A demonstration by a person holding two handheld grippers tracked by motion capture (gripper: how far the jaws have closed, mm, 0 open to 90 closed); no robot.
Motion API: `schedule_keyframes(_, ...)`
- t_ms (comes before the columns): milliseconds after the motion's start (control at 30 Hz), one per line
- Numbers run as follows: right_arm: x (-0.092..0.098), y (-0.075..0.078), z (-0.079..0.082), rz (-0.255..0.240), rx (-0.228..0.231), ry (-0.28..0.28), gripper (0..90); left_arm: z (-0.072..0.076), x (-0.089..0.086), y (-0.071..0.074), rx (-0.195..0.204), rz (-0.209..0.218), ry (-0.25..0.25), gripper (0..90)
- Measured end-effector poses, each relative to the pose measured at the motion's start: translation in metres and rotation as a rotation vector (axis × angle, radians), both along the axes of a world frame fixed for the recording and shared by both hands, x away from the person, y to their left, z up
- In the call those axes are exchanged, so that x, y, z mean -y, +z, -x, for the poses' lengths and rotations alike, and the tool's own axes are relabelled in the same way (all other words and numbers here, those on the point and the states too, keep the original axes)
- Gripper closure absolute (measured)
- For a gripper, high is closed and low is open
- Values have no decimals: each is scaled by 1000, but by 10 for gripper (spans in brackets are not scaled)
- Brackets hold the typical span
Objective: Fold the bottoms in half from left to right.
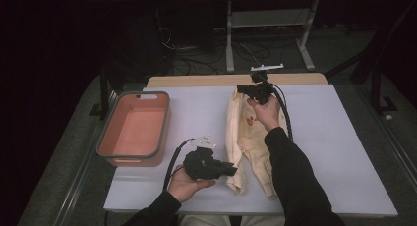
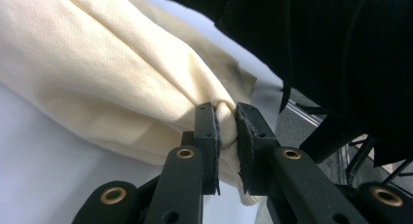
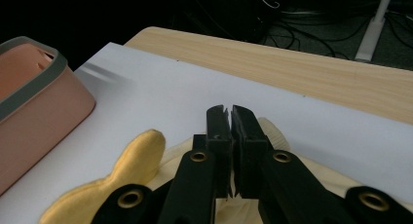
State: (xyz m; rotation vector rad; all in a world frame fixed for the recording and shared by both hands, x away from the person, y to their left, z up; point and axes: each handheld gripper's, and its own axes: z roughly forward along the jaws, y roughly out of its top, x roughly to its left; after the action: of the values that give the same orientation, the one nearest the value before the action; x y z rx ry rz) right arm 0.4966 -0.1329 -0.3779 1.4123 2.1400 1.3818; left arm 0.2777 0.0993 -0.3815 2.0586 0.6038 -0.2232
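A cream baby garment (image 1: 248,137) with a small orange print lies lengthwise on the white table top (image 1: 334,152). At the garment's near left edge, my left gripper (image 1: 233,169) points right. In the left gripper view that gripper (image 2: 227,121) is shut on a bunched fold of the cream cloth (image 2: 97,63). My right gripper (image 1: 242,89) sits at the garment's far end. Its jaws (image 3: 230,112) are pressed together, with the cream cloth (image 3: 311,180) and a yellow ear-shaped flap (image 3: 141,158) right under them. A black sleeve (image 2: 316,34) crosses above the cloth.
A pink basket with a grey rim (image 1: 101,142) stands empty at the table's left; its corner (image 3: 29,83) shows in the right gripper view. A wooden strip (image 1: 196,81) runs along the far edge. Beyond it are a white stand (image 1: 268,19) and floor cables.
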Motion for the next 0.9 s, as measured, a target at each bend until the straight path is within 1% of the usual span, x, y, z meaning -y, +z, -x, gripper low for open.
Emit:
schedule_keyframes(267, 12, 2, 1, -13, 1, -12, 856, -1, 16, 5, 7, -7, -23, 794)
schedule_keyframes(367, 16, 3, 1, -15, 0, -17, 855, -1, 21, 7, 13, -17, -33, 794)
schedule_keyframes(567, 25, 6, 2, -21, 0, -21, 856, -2, 31, 10, 14, -19, -45, 794)
schedule_keyframes(733, 35, 5, 1, -52, -9, -24, 856, -3, 40, 12, 15, -28, -58, 795)
schedule_keyframes(900, 44, 3, 2, -69, -14, -31, 856, -4, 50, 12, 14, -40, -73, 794)
